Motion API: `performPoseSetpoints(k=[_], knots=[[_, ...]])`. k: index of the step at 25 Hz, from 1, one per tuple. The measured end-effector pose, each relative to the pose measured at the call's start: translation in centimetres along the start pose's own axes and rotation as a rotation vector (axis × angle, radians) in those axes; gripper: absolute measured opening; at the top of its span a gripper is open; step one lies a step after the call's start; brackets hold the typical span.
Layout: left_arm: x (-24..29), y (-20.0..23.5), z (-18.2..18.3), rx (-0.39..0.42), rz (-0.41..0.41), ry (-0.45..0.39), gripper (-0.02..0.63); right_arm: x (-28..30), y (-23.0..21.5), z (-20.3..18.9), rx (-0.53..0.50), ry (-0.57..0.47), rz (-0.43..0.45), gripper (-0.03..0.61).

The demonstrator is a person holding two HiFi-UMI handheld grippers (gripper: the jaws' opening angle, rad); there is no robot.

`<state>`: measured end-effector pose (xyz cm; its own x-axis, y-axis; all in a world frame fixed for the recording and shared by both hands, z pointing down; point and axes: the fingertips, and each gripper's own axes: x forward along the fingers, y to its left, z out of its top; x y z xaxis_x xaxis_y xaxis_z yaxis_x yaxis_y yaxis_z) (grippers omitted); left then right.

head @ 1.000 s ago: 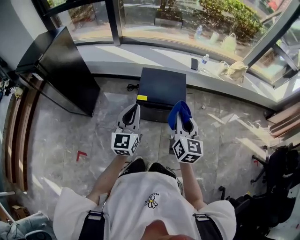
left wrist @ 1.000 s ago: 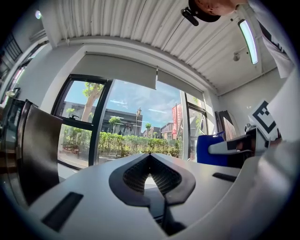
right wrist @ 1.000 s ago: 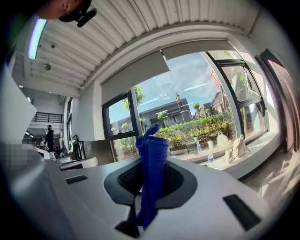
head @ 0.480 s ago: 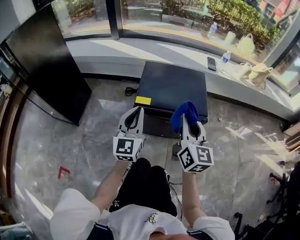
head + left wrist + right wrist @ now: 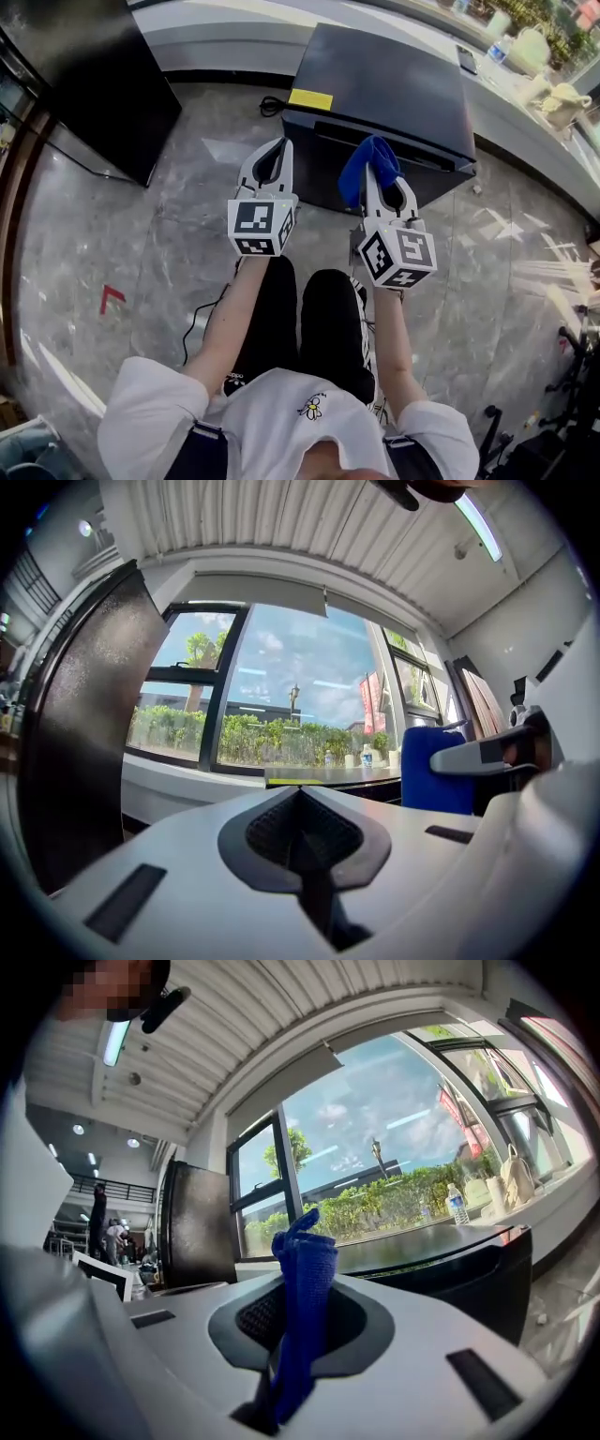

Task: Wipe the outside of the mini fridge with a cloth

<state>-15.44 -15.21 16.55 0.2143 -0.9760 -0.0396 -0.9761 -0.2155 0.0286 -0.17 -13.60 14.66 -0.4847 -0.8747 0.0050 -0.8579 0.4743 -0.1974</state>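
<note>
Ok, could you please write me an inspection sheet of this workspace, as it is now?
Surface: grey marble floor, red mark on it.
Job's things: black mini fridge; blue cloth held in front of it.
Clutter: phone, bottle and bag on window ledge.
Grippers: left hand-held gripper shut, empty; right hand-held gripper shut on blue cloth.
Cables: black cable on floor beside mini fridge.
Surroundings: tall black cabinet at left.

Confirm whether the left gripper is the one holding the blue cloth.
No: the left gripper has its jaws together on nothing, while the blue cloth is clamped in the right gripper.
</note>
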Motion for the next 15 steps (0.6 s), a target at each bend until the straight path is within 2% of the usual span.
performPoseSetpoints(k=[4, 7, 9, 11, 15], knots=[[0.6, 0.9, -1.4, -0.035, 0.056, -0.044, 0.005, 0.7, 0.7, -1.6, -0.014, -0.004, 0.019, 0.063], [1.2, 0.7, -2.9, -0.005, 0.03, -0.038, 0.005, 1.6, 1.8, -4.0, 0.01, 0.026, 0.049, 0.063], [1.8, 1.1, -3.4, 0.027, 0.008, -0.028, 0.005, 2.7, 3.1, -4.3, 0.0, 0.01, 0.095, 0.062], [2.1, 1.8, -3.6, 0.026, 0.006, -0.022, 0.005, 4.0, 4.4, -4.4, -0.012, -0.016, 0.137, 0.063], [0.6, 2.6, -2.2, 0.015, 0.014, -0.084, 0.005, 6.1, 6.1, -4.9, -0.01, -0.031, 0.172, 0.063]])
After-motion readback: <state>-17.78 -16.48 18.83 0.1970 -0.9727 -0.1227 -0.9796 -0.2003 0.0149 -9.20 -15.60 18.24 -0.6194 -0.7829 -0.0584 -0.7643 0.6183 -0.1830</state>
